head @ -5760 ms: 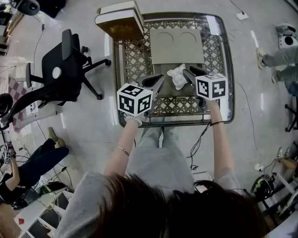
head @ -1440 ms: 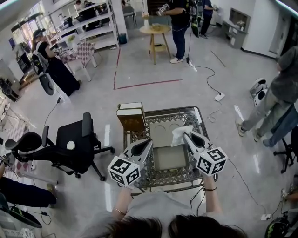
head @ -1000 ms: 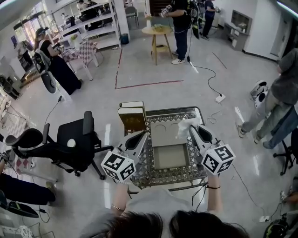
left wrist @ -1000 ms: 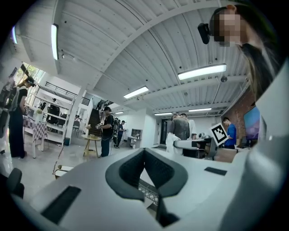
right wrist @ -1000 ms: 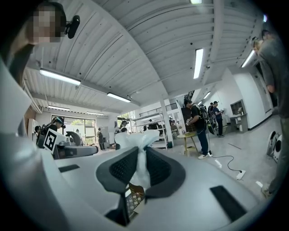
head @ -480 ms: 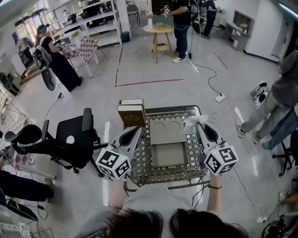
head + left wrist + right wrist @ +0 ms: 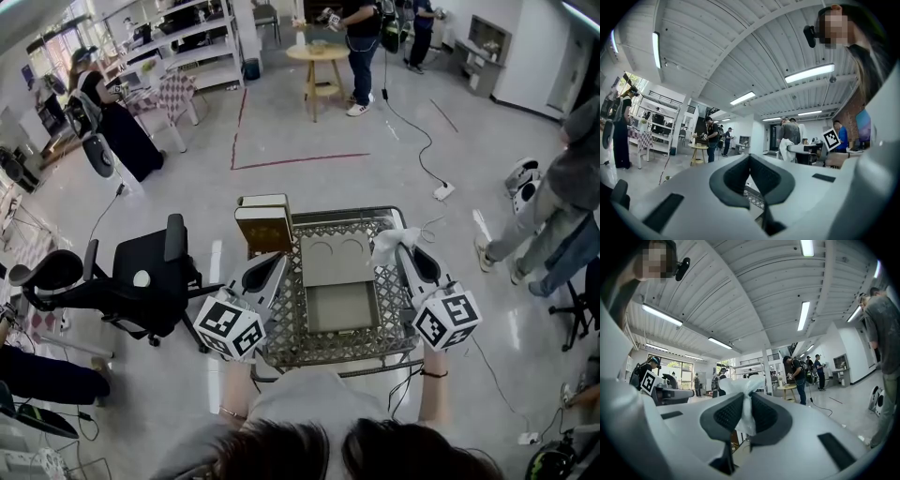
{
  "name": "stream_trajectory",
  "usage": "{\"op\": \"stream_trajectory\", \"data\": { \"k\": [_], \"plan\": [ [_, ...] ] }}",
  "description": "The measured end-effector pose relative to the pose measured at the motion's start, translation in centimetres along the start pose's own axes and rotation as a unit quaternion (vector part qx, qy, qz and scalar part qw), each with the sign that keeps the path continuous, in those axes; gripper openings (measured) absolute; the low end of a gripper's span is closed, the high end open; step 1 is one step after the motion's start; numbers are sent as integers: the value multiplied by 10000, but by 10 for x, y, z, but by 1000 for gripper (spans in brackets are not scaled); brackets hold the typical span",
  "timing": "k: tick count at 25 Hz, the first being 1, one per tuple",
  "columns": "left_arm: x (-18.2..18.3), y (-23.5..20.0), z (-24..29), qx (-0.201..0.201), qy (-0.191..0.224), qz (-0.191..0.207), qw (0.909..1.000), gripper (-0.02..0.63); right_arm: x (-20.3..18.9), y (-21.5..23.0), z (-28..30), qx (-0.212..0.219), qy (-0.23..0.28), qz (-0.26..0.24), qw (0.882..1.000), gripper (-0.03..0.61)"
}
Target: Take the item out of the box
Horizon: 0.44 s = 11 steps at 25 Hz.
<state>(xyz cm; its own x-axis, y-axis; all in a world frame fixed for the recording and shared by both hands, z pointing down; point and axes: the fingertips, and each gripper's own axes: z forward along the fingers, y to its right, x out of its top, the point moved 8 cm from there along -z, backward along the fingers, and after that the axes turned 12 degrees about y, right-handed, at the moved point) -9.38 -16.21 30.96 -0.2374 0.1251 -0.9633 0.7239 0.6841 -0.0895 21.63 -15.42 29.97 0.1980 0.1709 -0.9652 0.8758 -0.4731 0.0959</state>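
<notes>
Right gripper view: the bagged item point(image 7: 740, 383) is pinched in the right tool point(image 7: 745, 404), clear of the box point(image 7: 336, 262), so setting it down is likely needed; left tool point(image 7: 749, 161) pressed together.

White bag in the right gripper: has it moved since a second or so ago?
Yes, rightward. The white bag in the right gripper overlapped the box's right edge then; now it is clear of the box, over the table's right side.

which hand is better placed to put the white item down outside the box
Right. The right tool is shut on the white item, held out of the box over the table's right side. The left tool is shut with nothing in it.
</notes>
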Motion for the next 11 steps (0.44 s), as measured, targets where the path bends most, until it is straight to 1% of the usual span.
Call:
{"op": "stream_trajectory", "data": {
  "k": [11],
  "plan": [
    [-6, -1, 4, -1, -47, -24, 10000, 17, -3, 3, 1, 27, -1, -19, 10000, 64]
  ]
}}
